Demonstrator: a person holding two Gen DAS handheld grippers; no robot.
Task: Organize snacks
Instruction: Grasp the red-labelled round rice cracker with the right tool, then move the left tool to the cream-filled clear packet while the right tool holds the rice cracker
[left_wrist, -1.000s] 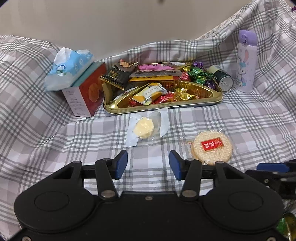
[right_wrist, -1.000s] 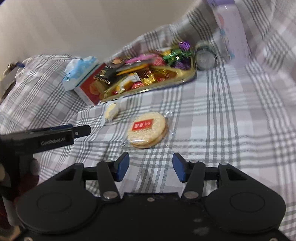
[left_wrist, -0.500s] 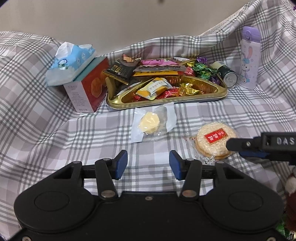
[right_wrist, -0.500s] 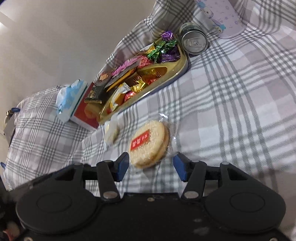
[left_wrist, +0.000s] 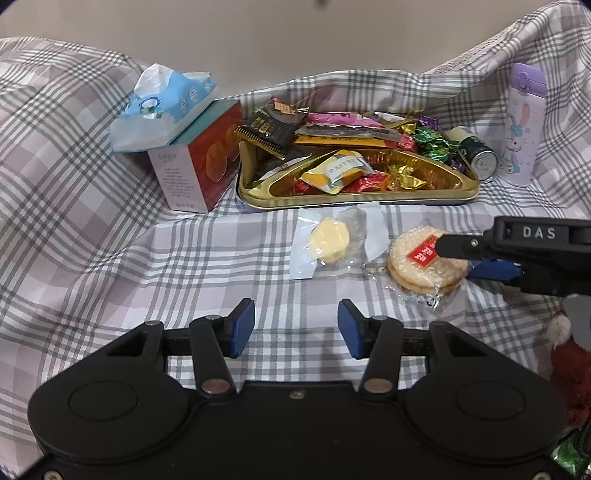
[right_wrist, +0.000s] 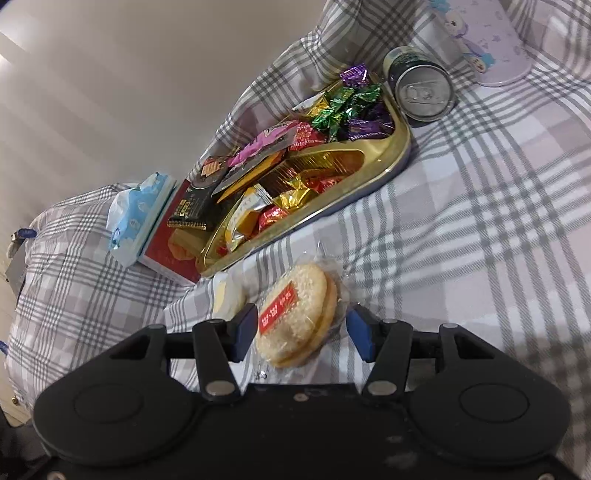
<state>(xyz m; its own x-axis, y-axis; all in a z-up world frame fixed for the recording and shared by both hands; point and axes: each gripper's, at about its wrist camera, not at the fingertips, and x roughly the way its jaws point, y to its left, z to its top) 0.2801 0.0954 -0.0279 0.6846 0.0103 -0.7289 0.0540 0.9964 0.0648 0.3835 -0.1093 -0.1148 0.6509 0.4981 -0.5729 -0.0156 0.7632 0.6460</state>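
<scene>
A round sesame sandwich biscuit (right_wrist: 295, 325) in clear wrap with a red label lies on the checked cloth. My right gripper (right_wrist: 301, 334) is open, its blue pads on either side of the biscuit. In the left wrist view the biscuit (left_wrist: 417, 269) lies at the right with the right gripper over it. A wrapped yellow pastry (left_wrist: 328, 243) lies just left of it. A gold tray (left_wrist: 424, 197) full of wrapped sweets stands behind. My left gripper (left_wrist: 295, 328) is open and empty, short of the pastry.
A tissue pack on a red box (left_wrist: 195, 162) stands left of the tray. A lying can (left_wrist: 480, 158) and a purple bottle (left_wrist: 522, 122) are at the tray's right end. The cloth rises in folds at the back and sides.
My right gripper has moved forward and down until its open fingers straddle the biscuit. My left gripper has drawn back and shifted left a little.
</scene>
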